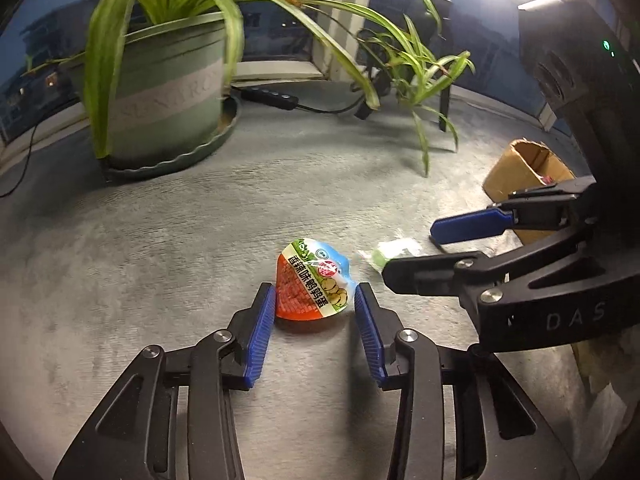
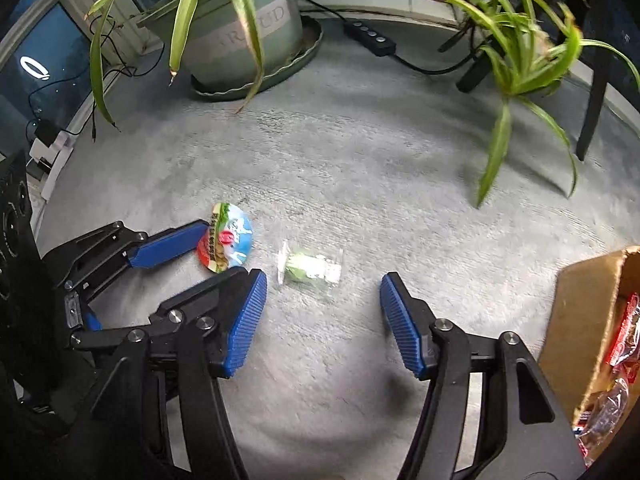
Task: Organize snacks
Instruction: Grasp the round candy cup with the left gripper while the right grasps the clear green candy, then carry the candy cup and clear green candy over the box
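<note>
A small snack cup with a red, green and blue printed lid point(image 1: 314, 286) lies on the grey carpet point(image 1: 200, 240). My left gripper point(image 1: 315, 302) is open with one blue pad on each side of the cup, close to it. The cup also shows in the right wrist view point(image 2: 226, 238), with the left gripper's fingers point(image 2: 172, 246) around it. A clear wrapper with a green sweet point(image 2: 310, 268) lies just ahead of my right gripper point(image 2: 323, 292), which is open and empty. The wrapper shows in the left wrist view point(image 1: 390, 252), partly hidden by the right gripper point(image 1: 436, 250).
An open cardboard box point(image 2: 584, 320) holding red snack packets point(image 2: 624, 332) stands at the right; it also shows in the left wrist view point(image 1: 520, 168). A large potted plant point(image 1: 164, 84) on a saucer stands at the back left, a smaller plant point(image 2: 520, 64) at the back right, a power strip point(image 2: 370, 36) between.
</note>
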A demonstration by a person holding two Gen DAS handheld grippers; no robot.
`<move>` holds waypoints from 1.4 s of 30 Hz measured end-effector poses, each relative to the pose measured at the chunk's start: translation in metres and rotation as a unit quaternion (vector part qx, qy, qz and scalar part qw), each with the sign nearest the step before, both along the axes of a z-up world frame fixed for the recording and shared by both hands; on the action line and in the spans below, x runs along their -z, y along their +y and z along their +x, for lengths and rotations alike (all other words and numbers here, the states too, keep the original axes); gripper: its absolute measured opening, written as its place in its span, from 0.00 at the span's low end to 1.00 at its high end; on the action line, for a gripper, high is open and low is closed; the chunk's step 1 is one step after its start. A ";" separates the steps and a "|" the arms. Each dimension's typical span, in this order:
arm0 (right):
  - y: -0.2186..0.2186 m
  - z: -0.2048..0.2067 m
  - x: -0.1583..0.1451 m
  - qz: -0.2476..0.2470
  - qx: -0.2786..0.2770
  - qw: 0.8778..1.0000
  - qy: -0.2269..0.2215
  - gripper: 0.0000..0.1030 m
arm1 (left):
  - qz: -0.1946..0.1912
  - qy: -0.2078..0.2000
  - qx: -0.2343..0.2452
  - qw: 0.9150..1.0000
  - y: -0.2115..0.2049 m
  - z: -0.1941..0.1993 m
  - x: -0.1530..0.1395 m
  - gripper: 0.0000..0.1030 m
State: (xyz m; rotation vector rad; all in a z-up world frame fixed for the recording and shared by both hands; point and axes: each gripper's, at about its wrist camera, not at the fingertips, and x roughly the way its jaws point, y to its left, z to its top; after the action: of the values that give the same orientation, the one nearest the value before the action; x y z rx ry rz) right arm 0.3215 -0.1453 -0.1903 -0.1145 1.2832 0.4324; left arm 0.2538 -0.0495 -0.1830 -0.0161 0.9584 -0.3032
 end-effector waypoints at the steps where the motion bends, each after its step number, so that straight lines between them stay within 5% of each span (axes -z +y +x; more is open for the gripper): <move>1: 0.003 -0.002 -0.001 -0.008 -0.003 1.000 -0.007 0.54 | 0.000 0.000 -0.003 1.000 0.003 0.000 0.000 0.37; 8: 0.028 -0.005 0.000 -0.048 -0.031 0.998 -0.033 0.53 | 0.003 0.000 -0.019 1.000 0.020 -0.002 0.000 0.35; 14: 0.043 -0.007 0.000 -0.075 -0.053 0.995 -0.047 0.29 | 0.001 0.000 -0.025 1.000 0.025 -0.005 0.000 0.34; 25: 0.011 -0.018 -0.021 -0.027 -0.024 0.998 -0.052 0.28 | -0.007 -0.007 -0.025 1.000 0.025 -0.015 -0.013 0.33; 42: -0.061 -0.061 -0.111 0.022 0.024 0.992 -0.119 0.28 | -0.026 -0.058 0.015 0.998 -0.022 -0.035 -0.078 0.32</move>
State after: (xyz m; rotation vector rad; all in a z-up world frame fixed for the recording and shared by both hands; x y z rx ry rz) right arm 0.2600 -0.2060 -0.0796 -0.0944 1.0400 0.3930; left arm 0.2183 -0.0715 -0.1054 -0.0313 0.8365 -0.3538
